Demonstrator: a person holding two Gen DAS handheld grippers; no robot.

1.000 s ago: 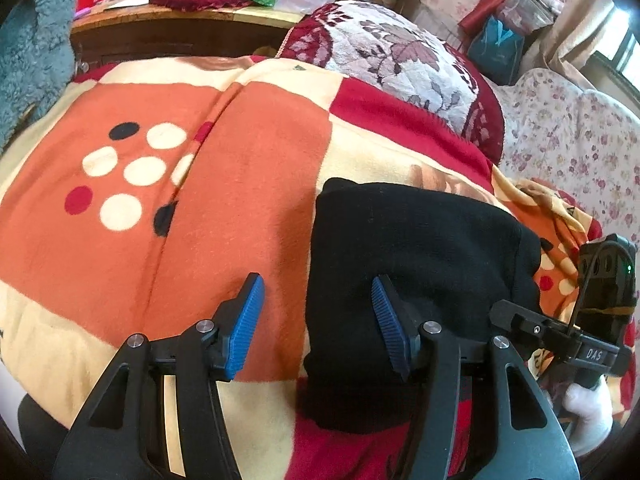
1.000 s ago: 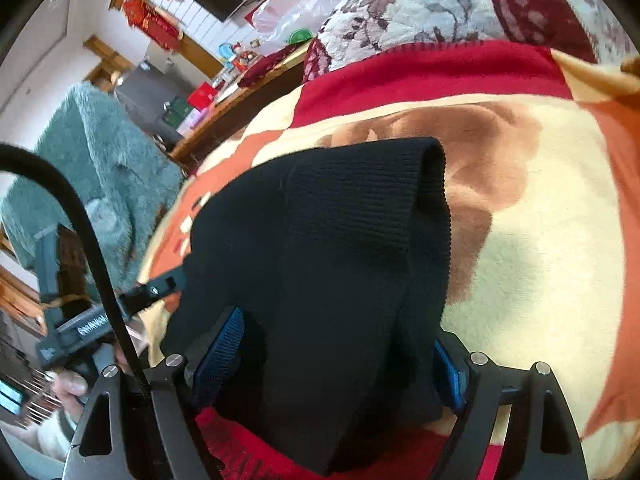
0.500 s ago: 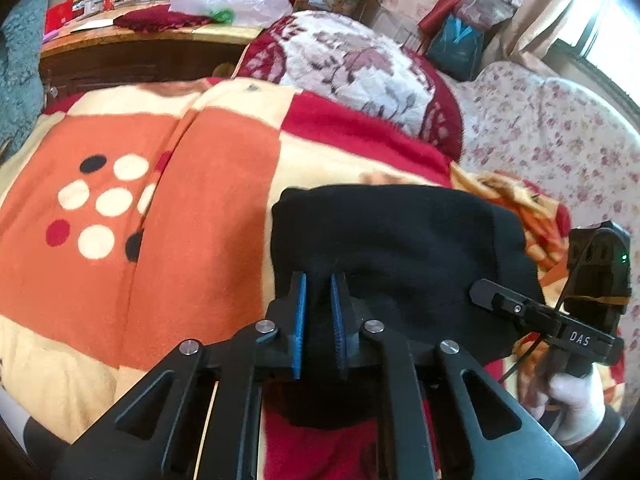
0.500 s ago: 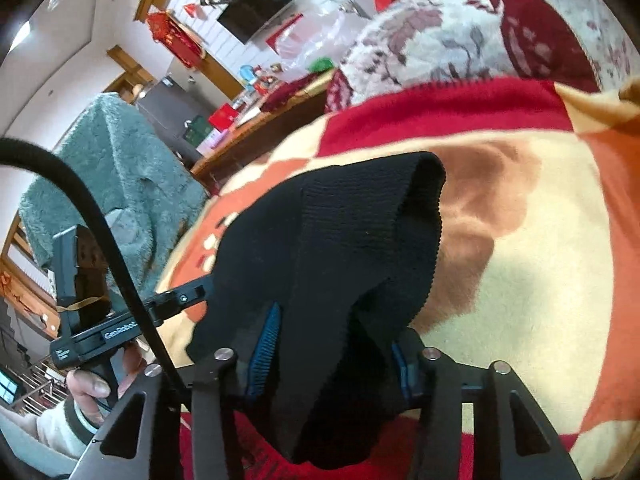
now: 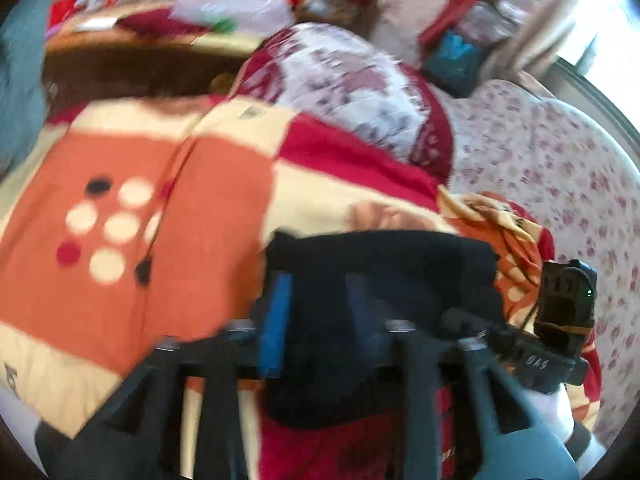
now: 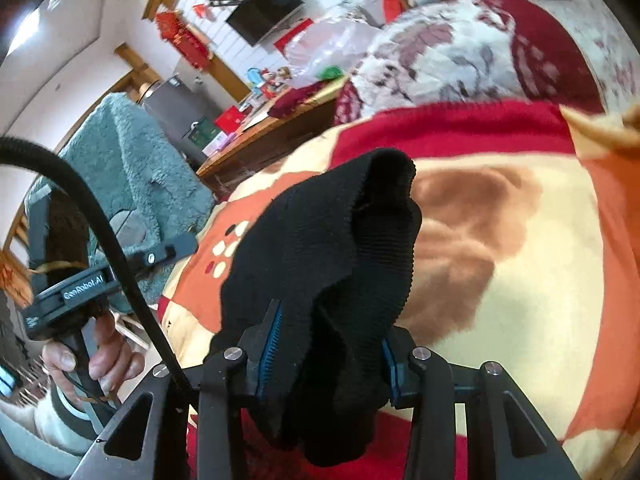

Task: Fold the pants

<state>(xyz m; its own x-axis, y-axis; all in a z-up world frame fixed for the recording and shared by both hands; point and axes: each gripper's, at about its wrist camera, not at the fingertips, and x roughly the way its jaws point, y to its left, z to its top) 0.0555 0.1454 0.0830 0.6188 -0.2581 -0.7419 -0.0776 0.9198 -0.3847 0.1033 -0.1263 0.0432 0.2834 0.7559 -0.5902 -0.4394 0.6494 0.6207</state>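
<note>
The black ribbed knit pants [image 6: 328, 256] lie folded into a thick bundle on the orange, cream and red patterned fleece blanket [image 6: 520, 280], their near edge lifted and bunched. The right gripper [image 6: 326, 350] has its blue-padded jaws clamped on that raised near edge. In the blurred left wrist view the left gripper [image 5: 316, 312] has its jaws set apart over the near side of the pants [image 5: 380, 280]; whether they pinch cloth cannot be told. Beyond the blanket [image 5: 160, 240] rests a white and maroon floral quilted cushion [image 5: 344, 84].
</note>
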